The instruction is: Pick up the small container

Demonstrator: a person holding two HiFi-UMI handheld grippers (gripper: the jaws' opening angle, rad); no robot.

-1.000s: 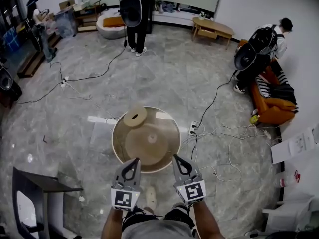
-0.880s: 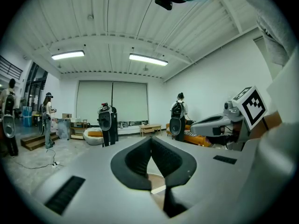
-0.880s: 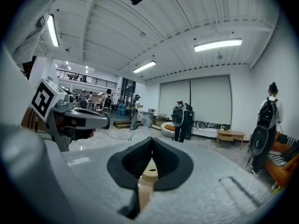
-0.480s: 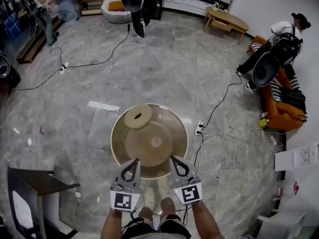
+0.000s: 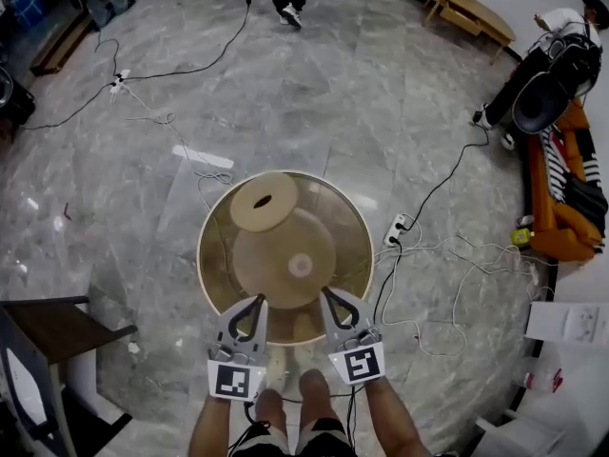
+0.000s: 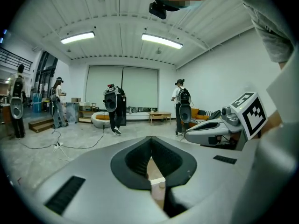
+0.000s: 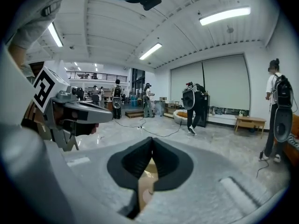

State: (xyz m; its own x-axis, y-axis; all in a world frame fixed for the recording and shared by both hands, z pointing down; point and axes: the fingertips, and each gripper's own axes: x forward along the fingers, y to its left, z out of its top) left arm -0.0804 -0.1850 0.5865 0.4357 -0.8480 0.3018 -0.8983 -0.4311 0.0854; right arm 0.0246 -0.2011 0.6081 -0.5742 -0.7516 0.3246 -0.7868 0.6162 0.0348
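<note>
The left gripper (image 5: 256, 302) and the right gripper (image 5: 328, 294) are hovering side by side over the lower edge of the round glass-topped surface (image 5: 354, 241), each with its fingers pressed together and gripping nothing. The small tan round container (image 5: 264, 201) is sitting at the surface's upper left, well apart from both.

The right gripper (image 7: 152, 141) holds its jaws together over a tan surface (image 7: 145, 181).
</note>
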